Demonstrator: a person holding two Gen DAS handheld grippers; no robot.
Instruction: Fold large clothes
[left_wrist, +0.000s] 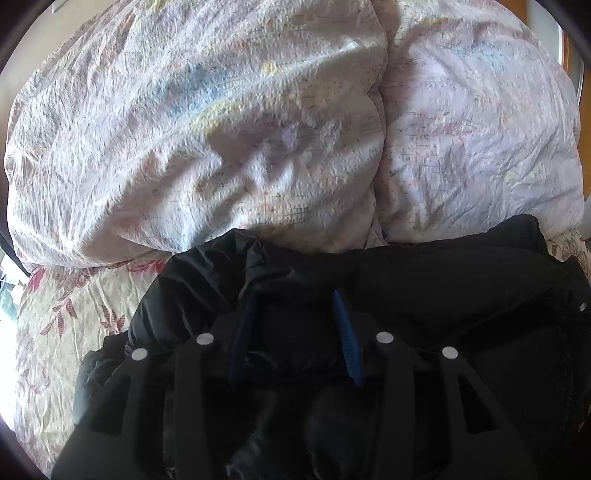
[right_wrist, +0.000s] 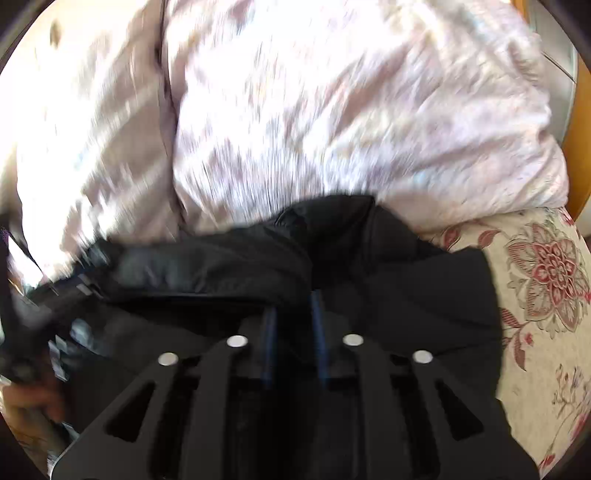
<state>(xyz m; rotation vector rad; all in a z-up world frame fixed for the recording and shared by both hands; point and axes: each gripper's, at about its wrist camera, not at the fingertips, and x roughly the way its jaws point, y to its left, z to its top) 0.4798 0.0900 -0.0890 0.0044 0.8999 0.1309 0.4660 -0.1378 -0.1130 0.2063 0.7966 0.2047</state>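
A large black padded jacket (left_wrist: 424, 280) lies bunched on a floral bedsheet (left_wrist: 77, 306). My left gripper (left_wrist: 295, 306) is over it, its blue-padded fingers (left_wrist: 345, 332) set wide apart with jacket fabric lying between them. In the right wrist view the jacket (right_wrist: 406, 280) fills the lower middle. My right gripper (right_wrist: 293, 306) has its blue fingers (right_wrist: 317, 325) close together, pinching a fold of the jacket. This view is motion-blurred.
A puffy pale floral duvet (left_wrist: 221, 129) is piled behind the jacket and fills the upper half of both views (right_wrist: 332, 110). The bedsheet (right_wrist: 543, 280) shows to the right. A wooden edge (right_wrist: 581, 147) stands at far right. A hand on the other gripper (right_wrist: 29, 398) shows at lower left.
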